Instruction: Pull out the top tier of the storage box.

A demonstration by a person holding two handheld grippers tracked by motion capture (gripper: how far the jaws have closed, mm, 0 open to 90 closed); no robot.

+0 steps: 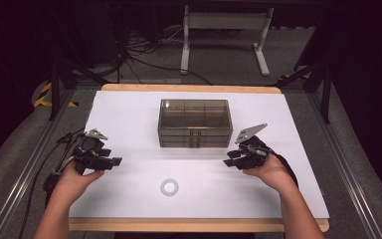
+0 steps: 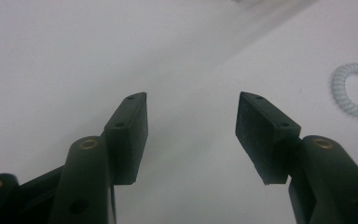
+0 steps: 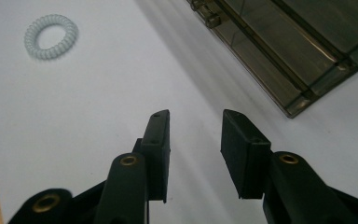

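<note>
High view: my two hands rest on the white desk (image 1: 129,114), my left hand-held gripper (image 1: 113,162) at the left and my right hand-held gripper (image 1: 229,160) at the right, both pointing inward.
Coil hair tie: a pale ring (image 1: 169,187) lies flat on the desk between my hands, nearer me, touching nothing.
Drawer box: a smoky clear plastic organiser (image 1: 195,123) stands behind the ring at mid-desk, with small knobs on its front.
Left gripper view: my left jaws are spread wide with nothing between them; the ring (image 2: 355,89) sits off to the right.
Right gripper view: my right jaws are parted and grasp nothing; the ring (image 3: 51,36) lies far left, the box corner (image 3: 289,51) upper right.
Textures: ribbed spiral ring, glossy box, matte black pads (image 3: 159,149).
Surroundings: a wooden desk edge, grey carpet, cables and a white stand behind.
</note>
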